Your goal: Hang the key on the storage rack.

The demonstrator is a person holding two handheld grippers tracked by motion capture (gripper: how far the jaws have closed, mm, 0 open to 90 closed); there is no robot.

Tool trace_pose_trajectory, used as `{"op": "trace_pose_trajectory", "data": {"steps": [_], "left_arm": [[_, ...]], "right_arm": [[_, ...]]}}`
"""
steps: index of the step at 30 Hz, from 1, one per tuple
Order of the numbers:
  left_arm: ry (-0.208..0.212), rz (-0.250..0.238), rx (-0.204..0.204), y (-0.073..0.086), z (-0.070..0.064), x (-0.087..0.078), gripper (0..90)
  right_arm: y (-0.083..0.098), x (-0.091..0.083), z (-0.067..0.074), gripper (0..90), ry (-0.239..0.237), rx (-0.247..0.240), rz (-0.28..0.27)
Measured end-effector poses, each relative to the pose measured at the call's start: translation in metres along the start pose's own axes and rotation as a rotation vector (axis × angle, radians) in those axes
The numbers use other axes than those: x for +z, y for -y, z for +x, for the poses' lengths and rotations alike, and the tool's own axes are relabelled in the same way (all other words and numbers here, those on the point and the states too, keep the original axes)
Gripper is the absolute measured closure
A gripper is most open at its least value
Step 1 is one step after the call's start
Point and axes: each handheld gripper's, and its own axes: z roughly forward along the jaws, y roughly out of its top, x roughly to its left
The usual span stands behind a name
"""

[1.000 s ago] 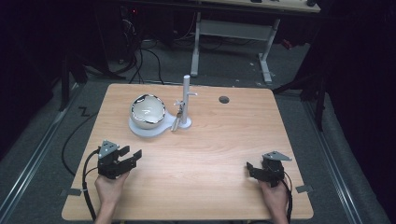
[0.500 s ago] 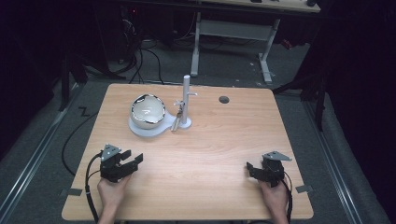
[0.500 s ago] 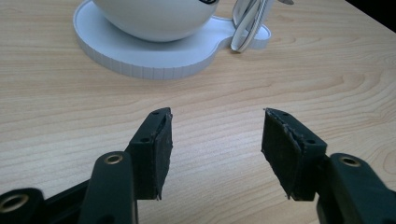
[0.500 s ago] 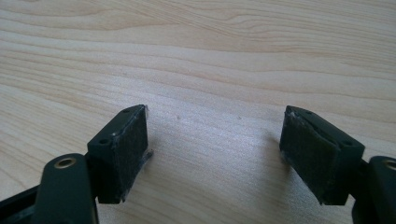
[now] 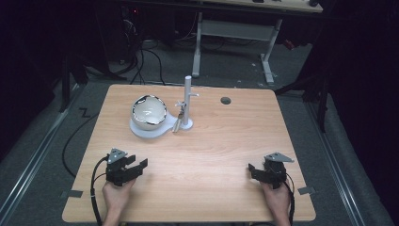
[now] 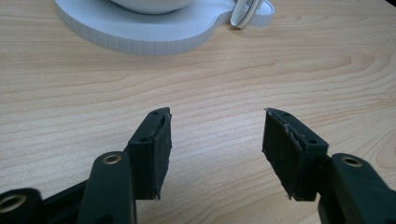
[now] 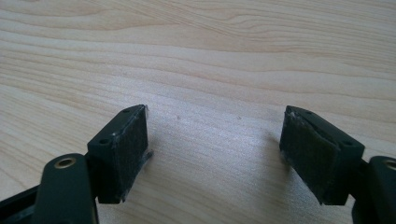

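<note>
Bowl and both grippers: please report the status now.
Left gripper open, holding nothing; right gripper open, holding nothing. Bowl upright on white base, beside post. Bare table between left gripper and bowl.

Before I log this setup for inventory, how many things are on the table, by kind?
Bowl: 1
White stand with post: 1
Grippers, left gripper and right gripper: 2
Total: 4

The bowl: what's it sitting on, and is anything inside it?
The bowl sits on a flat white base that also carries a white upright post. The visible part of its inside looks bare; the near inner wall is hidden by the rim.
</note>
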Motion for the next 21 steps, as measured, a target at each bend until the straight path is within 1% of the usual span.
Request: {"op": "trace_pose_trajectory", "data": {"steps": [3,4,8,11,12,13,16,17,18,21], "left_arm": [[-0.004,0.014,0.005,0.004,-0.001,0.004,42.0],[-0.013,0.022,0.013,0.005,-0.002,0.006,41.9],[-0.068,0.048,0.077,0.009,-0.007,0.012,41.1],[-0.100,0.056,0.115,0.012,-0.011,0.015,40.1],[-0.100,0.056,0.115,0.012,-0.011,0.015,39.9],[-0.116,0.069,0.134,0.014,-0.013,0.018,39.6],[-0.138,0.085,0.161,0.014,-0.016,0.022,38.6],[-0.138,0.085,0.161,0.014,-0.016,0.022,38.0],[-0.139,0.089,0.170,0.013,-0.017,0.023,37.7],[-0.139,0.089,0.168,0.013,-0.018,0.024,36.0]], "right_arm": [[0.000,0.000,0.000,23.6,0.000,0.000,0.000],[0.000,0.000,0.000,23.6,0.000,0.000,0.000],[0.000,0.000,0.000,23.6,0.001,0.000,0.001],[0.000,0.000,0.000,23.6,0.001,0.001,0.000],[0.000,0.000,0.000,23.6,0.001,0.000,0.000],[0.000,0.000,0.000,23.6,0.001,0.000,0.000],[0.000,0.000,0.000,23.6,0.002,0.001,0.001],[0.000,0.000,0.000,23.6,0.002,0.001,0.001],[0.000,0.000,0.000,23.6,0.002,0.001,0.001],[0.000,0.000,0.000,23.5,0.002,0.001,0.001]]}}
